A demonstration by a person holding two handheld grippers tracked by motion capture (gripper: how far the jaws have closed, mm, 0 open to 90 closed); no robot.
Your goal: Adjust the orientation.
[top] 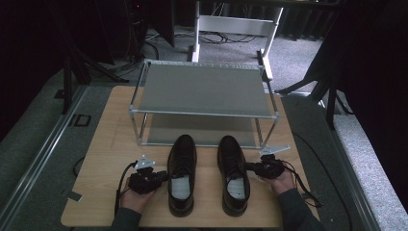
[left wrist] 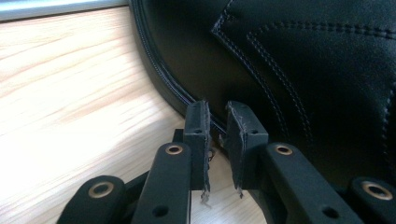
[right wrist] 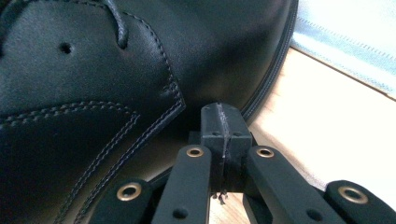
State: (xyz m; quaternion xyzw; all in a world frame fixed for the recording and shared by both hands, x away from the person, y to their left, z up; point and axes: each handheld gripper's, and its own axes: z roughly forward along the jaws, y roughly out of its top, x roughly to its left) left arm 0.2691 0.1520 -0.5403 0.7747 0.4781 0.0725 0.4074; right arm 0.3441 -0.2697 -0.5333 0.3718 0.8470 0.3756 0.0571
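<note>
Flanking two black dress shoes: left gripper (left wrist: pixel 215 112), narrowly parted, at left shoe's (top: pixel 182 174) nine o'clock; right gripper (right wrist: pixel 223 114), clenched empty, at right shoe's (top: pixel 233 174) three o'clock.

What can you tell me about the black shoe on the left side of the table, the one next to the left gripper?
The left shoe is a black lace-up dress shoe of glossy, leather-like material, with double rows of stitching on its side and a ribbed welt round the sole. A pale insole shows inside its opening. It stands upright on the wooden table, toe towards the metal rack, beside and apart from its twin. The left gripper sits at its outer side, its jaws slightly apart right at the sole's edge; whether they touch it is unclear.
</note>
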